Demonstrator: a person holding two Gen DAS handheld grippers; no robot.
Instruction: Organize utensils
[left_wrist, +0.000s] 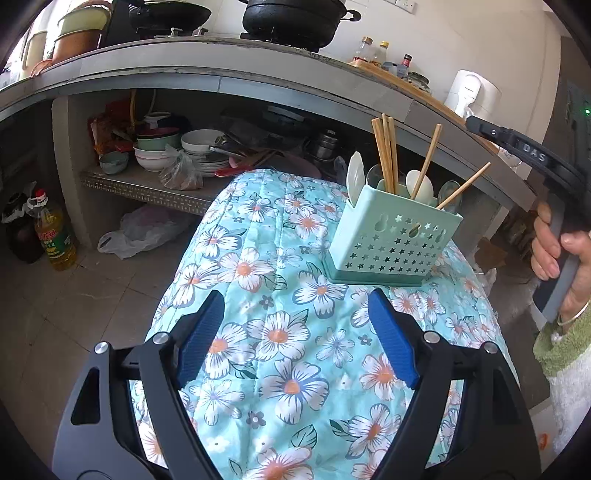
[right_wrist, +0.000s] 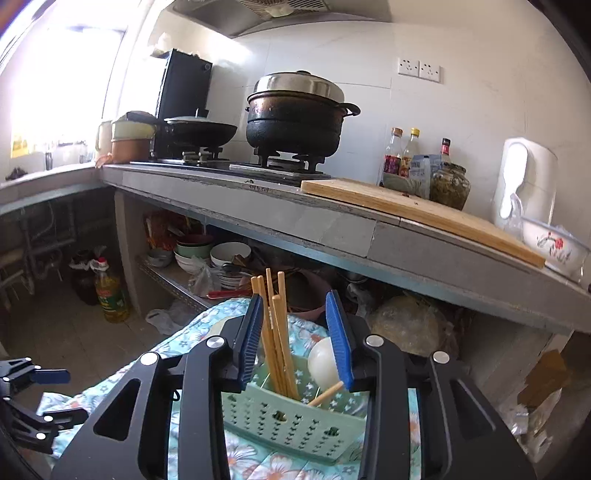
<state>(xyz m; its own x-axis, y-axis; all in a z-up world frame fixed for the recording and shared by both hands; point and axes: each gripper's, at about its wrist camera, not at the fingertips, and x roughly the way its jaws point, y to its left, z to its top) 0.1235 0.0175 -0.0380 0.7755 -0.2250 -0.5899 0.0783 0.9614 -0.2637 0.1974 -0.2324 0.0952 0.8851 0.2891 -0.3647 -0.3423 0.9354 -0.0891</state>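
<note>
Standing on the floral cloth (left_wrist: 280, 332), the caddy (left_wrist: 395, 236) holds chopsticks (left_wrist: 386, 155) and spoons (left_wrist: 419, 184). The right gripper (right_wrist: 295, 339) is wide open around the chopsticks, gripping nothing. The left gripper (left_wrist: 295, 332) is wide open and empty, near the caddy. Closing carelessly could tip the light caddy on the soft cloth.

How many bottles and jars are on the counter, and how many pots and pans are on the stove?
Bottles: 3
Jar: 1
Pot: 1
Pan: 1
Total: 6
</note>
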